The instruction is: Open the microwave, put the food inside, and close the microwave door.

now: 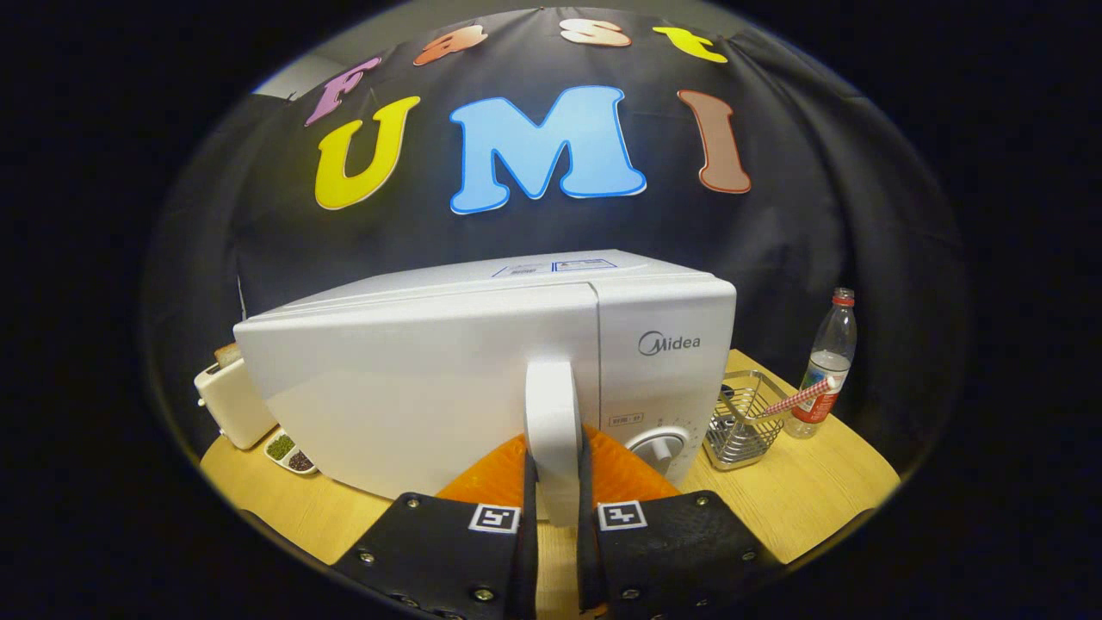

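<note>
Gripper (pixel 552 504) fingers clamp the white handle (pixel 552 430) of the Midea-branded microwave (pixel 482 370), center frame.

The single camera rode on the gripper (pixel 555 517), looking forward along its two fingers and roughly level across the table (pixel 801 491). It sat very close to the microwave (pixel 482 379), whose door handle (pixel 552 430) lay between the fingers. The booth's wall stood beyond.
</note>
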{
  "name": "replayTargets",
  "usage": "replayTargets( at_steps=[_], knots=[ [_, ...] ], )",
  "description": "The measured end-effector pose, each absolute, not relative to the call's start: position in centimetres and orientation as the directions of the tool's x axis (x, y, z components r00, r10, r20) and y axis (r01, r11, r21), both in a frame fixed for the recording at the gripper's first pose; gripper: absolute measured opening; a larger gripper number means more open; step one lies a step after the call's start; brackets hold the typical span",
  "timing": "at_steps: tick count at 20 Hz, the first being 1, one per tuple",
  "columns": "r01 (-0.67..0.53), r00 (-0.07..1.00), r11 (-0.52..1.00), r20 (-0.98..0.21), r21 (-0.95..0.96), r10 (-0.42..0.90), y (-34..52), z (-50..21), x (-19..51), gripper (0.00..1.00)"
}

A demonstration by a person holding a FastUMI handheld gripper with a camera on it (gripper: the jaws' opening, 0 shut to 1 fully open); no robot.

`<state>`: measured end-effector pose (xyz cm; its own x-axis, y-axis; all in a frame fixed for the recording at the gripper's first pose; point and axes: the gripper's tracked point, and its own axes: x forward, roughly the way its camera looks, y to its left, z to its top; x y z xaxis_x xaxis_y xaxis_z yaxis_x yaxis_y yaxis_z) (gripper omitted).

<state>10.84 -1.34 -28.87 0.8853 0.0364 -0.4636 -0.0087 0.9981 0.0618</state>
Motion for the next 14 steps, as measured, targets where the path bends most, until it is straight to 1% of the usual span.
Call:
replayTargets(
  at_steps=[3,4,8,12,14],
  knots=[
    [-0.023,0.897,0.998,-0.439,0.05,0.043,-1.3,-28.7,10.9,0.19],
    [-0.022,0.897,0.999,-0.44,0.035,0.035,-1.3,-28.8,10.9,0.12],
    [-0.001,0.9,1.0,-0.435,0.015,0.007,-1.5,-28.8,10.7,0.12],
    [0.006,0.879,1.0,-0.476,0.021,0.005,-1.2,-28.6,9.3,0.12],
    [-0.005,0.886,0.999,-0.463,-0.049,-0.018,-1.0,-28.1,7.5,0.12]
  ],
)
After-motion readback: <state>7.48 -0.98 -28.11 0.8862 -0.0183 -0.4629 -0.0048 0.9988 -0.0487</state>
